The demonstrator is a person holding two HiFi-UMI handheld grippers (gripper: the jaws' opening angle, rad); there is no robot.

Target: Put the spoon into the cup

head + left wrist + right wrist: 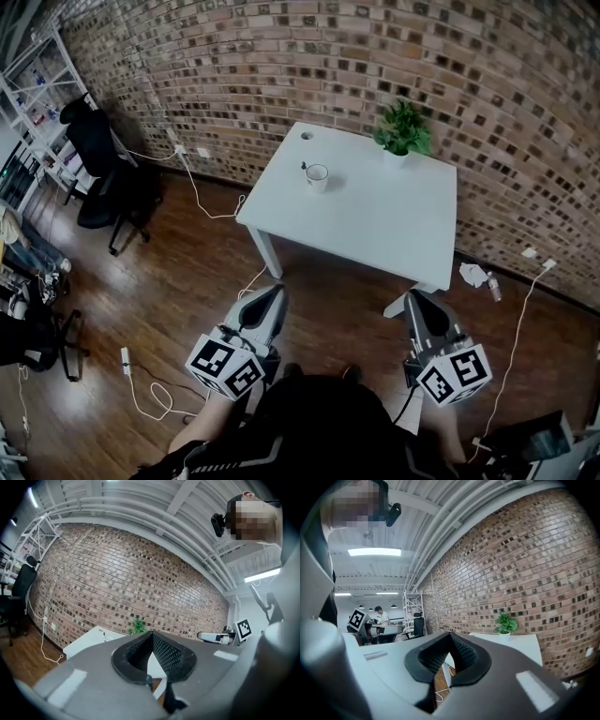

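Both grippers, left point(272, 292) and right point(419, 298), are being held well back from the table point(375, 234), jaws pressed together on nothing. A cup point(317, 176) is being shown in the head view with a thin dark stick point(304, 167) at its rim, possibly the spoon. This is being judged as fitting either an approach or a finished placing. Only the plant point(506, 623), not the cup, is being caught by the right gripper view.

White table point(375, 220) and white cup point(317, 176), green plant point(403, 129), red-brown brick wall point(281, 56), dark wood floor point(187, 281).
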